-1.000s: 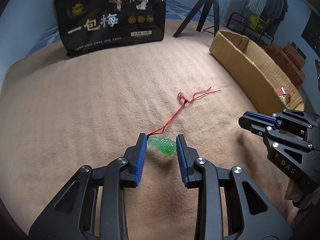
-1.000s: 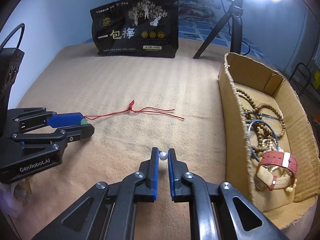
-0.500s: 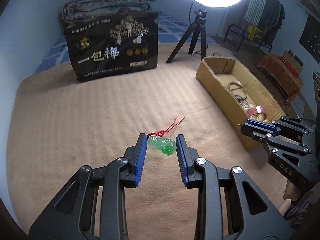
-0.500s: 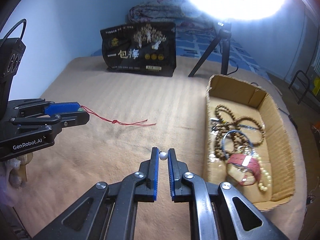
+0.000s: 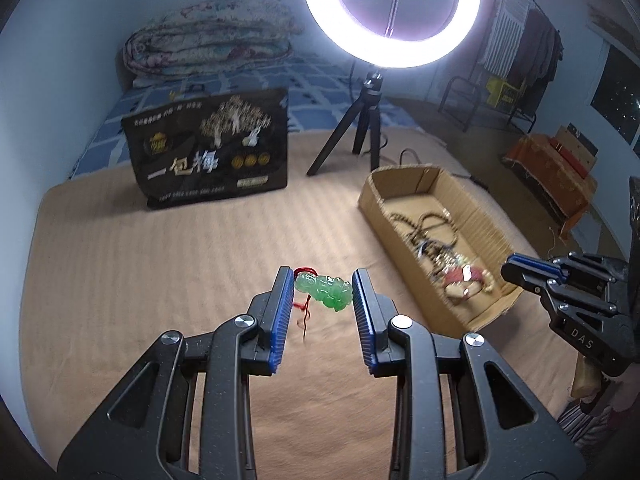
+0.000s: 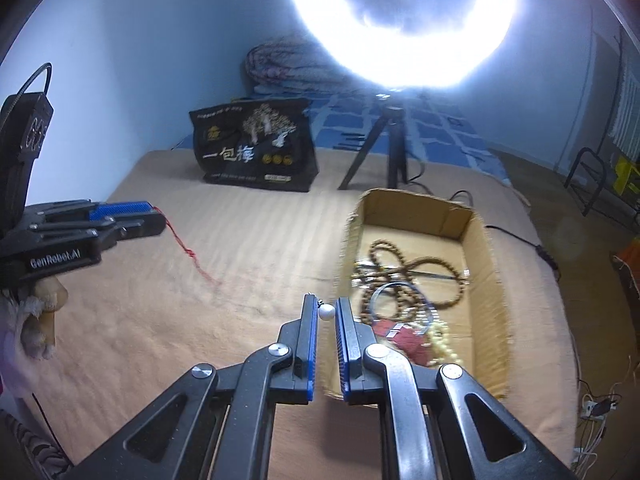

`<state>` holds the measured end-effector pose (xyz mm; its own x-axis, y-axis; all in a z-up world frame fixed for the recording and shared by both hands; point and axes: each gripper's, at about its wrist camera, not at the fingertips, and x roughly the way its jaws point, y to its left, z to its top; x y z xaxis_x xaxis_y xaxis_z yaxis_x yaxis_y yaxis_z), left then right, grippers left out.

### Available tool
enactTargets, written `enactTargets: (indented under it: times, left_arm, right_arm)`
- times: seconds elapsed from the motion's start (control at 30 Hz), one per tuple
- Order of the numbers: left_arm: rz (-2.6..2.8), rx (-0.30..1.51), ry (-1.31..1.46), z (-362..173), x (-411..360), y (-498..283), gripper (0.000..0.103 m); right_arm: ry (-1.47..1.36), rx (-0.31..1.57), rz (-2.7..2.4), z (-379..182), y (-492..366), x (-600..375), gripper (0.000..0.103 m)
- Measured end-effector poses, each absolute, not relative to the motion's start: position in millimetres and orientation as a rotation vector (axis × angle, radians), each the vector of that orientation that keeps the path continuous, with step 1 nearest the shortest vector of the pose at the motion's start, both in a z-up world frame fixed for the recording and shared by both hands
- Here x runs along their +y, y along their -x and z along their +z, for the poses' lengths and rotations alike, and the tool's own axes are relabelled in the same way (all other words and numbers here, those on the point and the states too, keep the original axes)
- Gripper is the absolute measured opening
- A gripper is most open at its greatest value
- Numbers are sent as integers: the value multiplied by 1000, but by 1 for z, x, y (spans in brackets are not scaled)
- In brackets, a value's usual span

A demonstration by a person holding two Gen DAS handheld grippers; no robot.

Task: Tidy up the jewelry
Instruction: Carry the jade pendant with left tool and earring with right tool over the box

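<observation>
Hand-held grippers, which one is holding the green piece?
The left hand-held gripper: a green pendant on red cord sits between its pads. The right pinches a white bead.

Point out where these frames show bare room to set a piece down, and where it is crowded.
Bare: the tan blanket between the black bag and the cardboard box, and the box's far end toward the tripod. Crowded: the box's near half, piled with bead strands and a red strap.
</observation>
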<state>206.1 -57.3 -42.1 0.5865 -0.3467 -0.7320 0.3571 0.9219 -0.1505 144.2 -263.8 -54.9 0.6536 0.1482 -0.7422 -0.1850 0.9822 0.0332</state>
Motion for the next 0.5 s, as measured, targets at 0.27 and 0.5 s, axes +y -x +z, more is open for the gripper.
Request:
enactTargets:
  times: [0.27,0.5]
  left_arm:
    - [-445,804,-4,-14,-90,-214,30]
    - [-483,777,-26,1,-129,-227,30]
  right_arm:
    - [23,822,149,-43,-143,-306,6]
    - [-19,823,125,-46,-149,-335,6]
